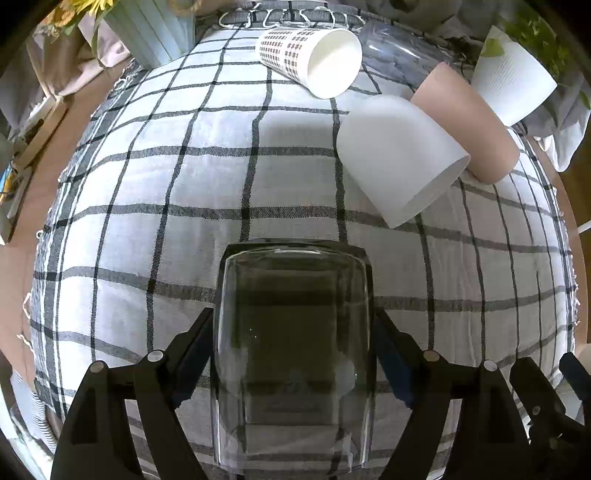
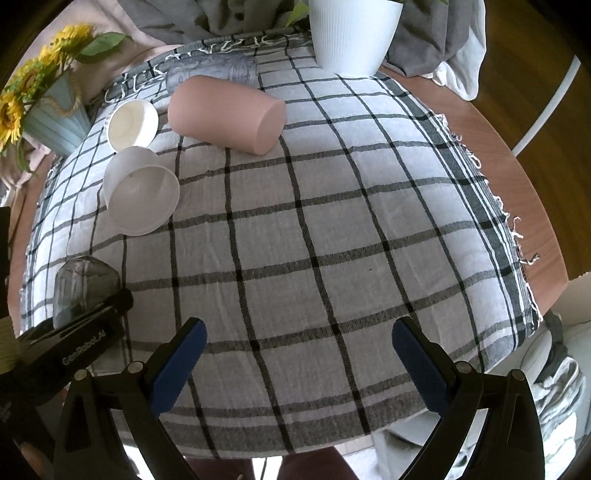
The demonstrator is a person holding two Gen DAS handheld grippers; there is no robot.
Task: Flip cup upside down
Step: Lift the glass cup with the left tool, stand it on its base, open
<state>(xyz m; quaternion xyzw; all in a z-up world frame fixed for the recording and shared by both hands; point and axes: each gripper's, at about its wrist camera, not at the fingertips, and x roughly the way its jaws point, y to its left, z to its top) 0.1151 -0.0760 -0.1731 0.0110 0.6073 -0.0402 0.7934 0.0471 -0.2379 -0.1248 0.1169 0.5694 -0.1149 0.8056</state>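
Observation:
A clear glass cup (image 1: 293, 354) stands upside down on the checked cloth (image 1: 221, 184), its base uppermost. My left gripper (image 1: 293, 332) has its two fingers against the cup's sides, shut on it. The same cup (image 2: 83, 290) shows at the far left of the right wrist view, with the left gripper's black body in front of it. My right gripper (image 2: 299, 339) is open and empty, low over the cloth's near edge.
A white cup (image 1: 400, 158), a pink cup (image 1: 469, 122), a patterned paper cup (image 1: 314, 55) and a clear bottle (image 1: 402, 48) lie on their sides at the back. A white planter (image 2: 352, 33) and a sunflower vase (image 2: 55, 118) stand at the cloth's far edge.

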